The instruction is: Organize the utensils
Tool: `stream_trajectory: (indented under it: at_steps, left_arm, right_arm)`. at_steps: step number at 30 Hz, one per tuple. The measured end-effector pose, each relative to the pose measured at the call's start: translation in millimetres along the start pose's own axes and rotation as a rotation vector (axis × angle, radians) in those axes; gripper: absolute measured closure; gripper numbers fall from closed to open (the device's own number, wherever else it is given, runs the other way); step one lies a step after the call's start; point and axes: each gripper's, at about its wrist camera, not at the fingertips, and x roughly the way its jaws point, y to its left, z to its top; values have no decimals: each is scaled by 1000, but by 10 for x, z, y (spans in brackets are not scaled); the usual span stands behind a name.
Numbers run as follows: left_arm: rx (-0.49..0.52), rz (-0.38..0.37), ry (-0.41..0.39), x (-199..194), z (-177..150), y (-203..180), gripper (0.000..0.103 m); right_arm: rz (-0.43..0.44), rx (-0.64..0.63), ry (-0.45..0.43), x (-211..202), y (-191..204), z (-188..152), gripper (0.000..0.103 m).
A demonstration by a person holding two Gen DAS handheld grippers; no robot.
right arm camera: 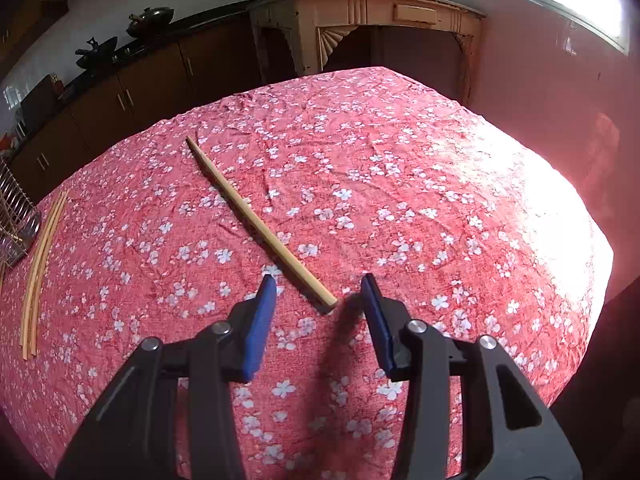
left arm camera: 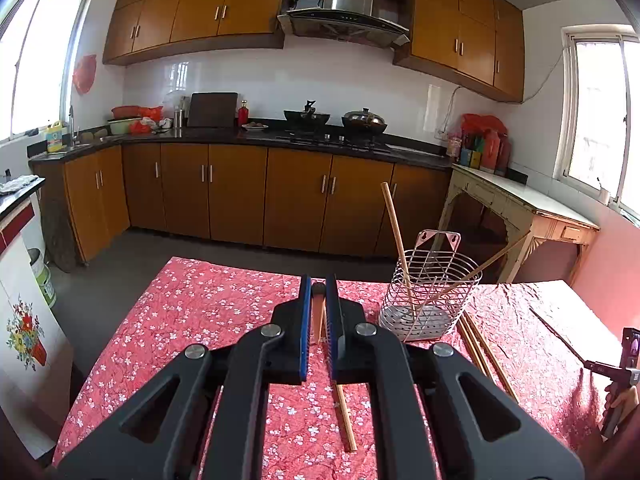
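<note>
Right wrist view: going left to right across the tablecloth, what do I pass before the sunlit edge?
Wire utensil basket at the left edge → bundle of chopsticks lying beside it → single chopstick lying diagonally, its near end between the open fingers of the right gripper → bare floral tablecloth.

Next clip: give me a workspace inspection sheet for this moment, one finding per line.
Surface: red floral tablecloth, wrinkled.
Job's things: wire utensil basket holds two wooden chopsticks; loose chopsticks lie beside it; single wooden chopstick lies apart.
Clutter: nothing seen.
Grippers: left gripper shut on a wooden chopstick; right gripper open over the single chopstick's end.
Cables: nothing seen on the table.
Surroundings: kitchen cabinets, side table.
</note>
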Motion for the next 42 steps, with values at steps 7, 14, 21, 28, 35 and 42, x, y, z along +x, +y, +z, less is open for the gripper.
stream_trajectory:
  at_steps: [7, 14, 21, 28, 35, 42]
  left_arm:
    - [-9, -4, 2, -1, -4, 6, 96]
    - [-13, -5, 3, -10, -10, 2, 96]
    - [-12, -6, 4, -19, -19, 1, 96]
    - [-12, -7, 5, -22, -23, 1, 96]
    - [-5, -11, 4, -32, -24, -13, 96]
    - [-11, -11, 4, -36, -15, -3, 96]
  right_arm:
    - [25, -115, 9, -20, 246, -27, 90]
    - [114, -223, 25, -66, 784, -106, 95]
    - [214, -323, 31, -172, 1563, -279, 95]
    - [270, -395, 20, -270, 2062, -436, 95]
    - [270, -412, -23, -414, 2098, -597, 75]
    - [273, -387, -37, -373, 2000, -628, 86]
